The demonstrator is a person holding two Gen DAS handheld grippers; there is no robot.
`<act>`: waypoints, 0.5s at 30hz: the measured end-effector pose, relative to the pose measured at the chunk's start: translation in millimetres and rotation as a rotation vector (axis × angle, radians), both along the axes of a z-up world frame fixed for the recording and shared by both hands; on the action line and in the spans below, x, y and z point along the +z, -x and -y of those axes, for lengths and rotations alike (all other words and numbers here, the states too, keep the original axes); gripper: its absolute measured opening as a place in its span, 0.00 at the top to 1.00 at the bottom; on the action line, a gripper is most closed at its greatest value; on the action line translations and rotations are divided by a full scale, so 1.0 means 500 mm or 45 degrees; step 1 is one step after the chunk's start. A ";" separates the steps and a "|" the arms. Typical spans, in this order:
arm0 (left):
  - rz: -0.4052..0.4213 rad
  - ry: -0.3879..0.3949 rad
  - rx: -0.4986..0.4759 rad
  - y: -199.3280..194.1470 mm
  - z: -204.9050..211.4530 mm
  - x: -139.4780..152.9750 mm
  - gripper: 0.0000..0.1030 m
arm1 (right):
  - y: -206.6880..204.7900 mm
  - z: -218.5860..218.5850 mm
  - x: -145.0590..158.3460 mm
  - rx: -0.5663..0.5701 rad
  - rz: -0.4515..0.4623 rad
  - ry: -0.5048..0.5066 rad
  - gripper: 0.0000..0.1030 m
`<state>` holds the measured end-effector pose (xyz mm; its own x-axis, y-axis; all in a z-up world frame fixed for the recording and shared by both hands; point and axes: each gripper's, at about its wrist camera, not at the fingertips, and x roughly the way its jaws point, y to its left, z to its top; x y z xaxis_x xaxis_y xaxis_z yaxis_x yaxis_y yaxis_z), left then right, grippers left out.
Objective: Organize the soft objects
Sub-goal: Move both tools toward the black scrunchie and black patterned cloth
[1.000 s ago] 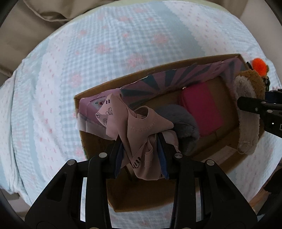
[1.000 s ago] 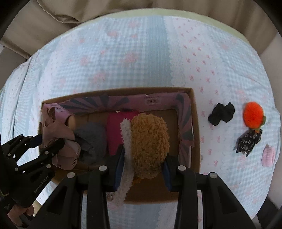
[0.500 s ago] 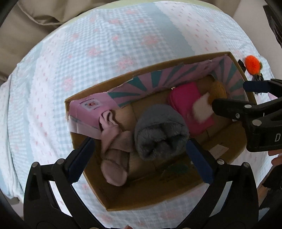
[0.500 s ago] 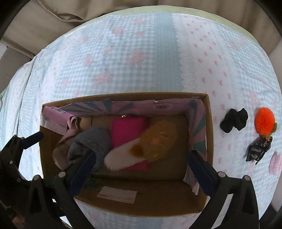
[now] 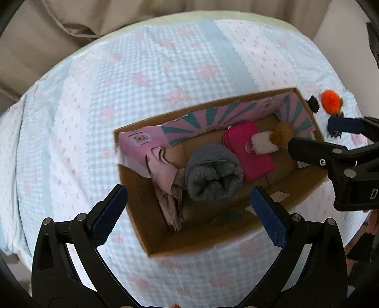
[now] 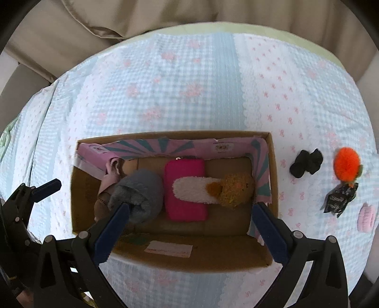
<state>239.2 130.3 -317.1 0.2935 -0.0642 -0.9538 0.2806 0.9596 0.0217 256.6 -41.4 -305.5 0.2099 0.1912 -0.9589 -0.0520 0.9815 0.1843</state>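
An open cardboard box (image 6: 272,165) (image 5: 315,123) sits on the checked bedspread. Inside lie a pink cloth (image 5: 163,170) (image 6: 107,182) at the left, a grey fuzzy roll (image 5: 213,173) (image 6: 142,192), a magenta pad (image 5: 248,151) (image 6: 186,189), and a brown-and-white plush slipper (image 5: 270,141) (image 6: 213,189). My left gripper (image 5: 187,210) is open and empty above the box's near left. My right gripper (image 6: 189,220) is open and empty above the box's near side; it also shows in the left wrist view (image 5: 317,139).
On the bedspread right of the box lie a black sock bundle (image 6: 306,162), an orange pompom (image 6: 347,163) (image 5: 330,100), a dark wrapper (image 6: 340,197) and a pink round item (image 6: 366,218). Beige cushions (image 6: 165,21) lie behind the bed.
Both grippers opened and pulled back upward. The pink cloth dropped into the box's left end and the plush slipper fell onto the magenta pad.
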 end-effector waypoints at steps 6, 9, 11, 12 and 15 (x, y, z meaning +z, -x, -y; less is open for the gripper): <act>0.078 0.013 0.045 0.047 -0.015 0.075 0.00 | 0.041 -0.006 0.082 0.001 0.078 -0.001 0.00; 0.120 0.038 0.070 0.072 -0.021 0.115 0.00 | 0.068 -0.005 0.131 -0.013 0.127 0.006 0.00; 0.144 0.049 0.080 0.088 -0.023 0.142 0.00 | 0.090 -0.001 0.171 -0.029 0.165 0.022 0.00; 0.162 0.054 0.085 0.098 -0.023 0.160 0.00 | 0.098 0.002 0.185 -0.044 0.183 0.034 0.00; 0.202 0.077 0.091 0.113 -0.020 0.199 0.00 | 0.127 0.016 0.230 -0.074 0.207 0.068 0.00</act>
<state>182.8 140.5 -217.6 0.4455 -0.0937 -0.8904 0.2096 0.9778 0.0019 193.2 -49.4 -190.7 0.3724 0.1238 -0.9198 -0.0196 0.9919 0.1256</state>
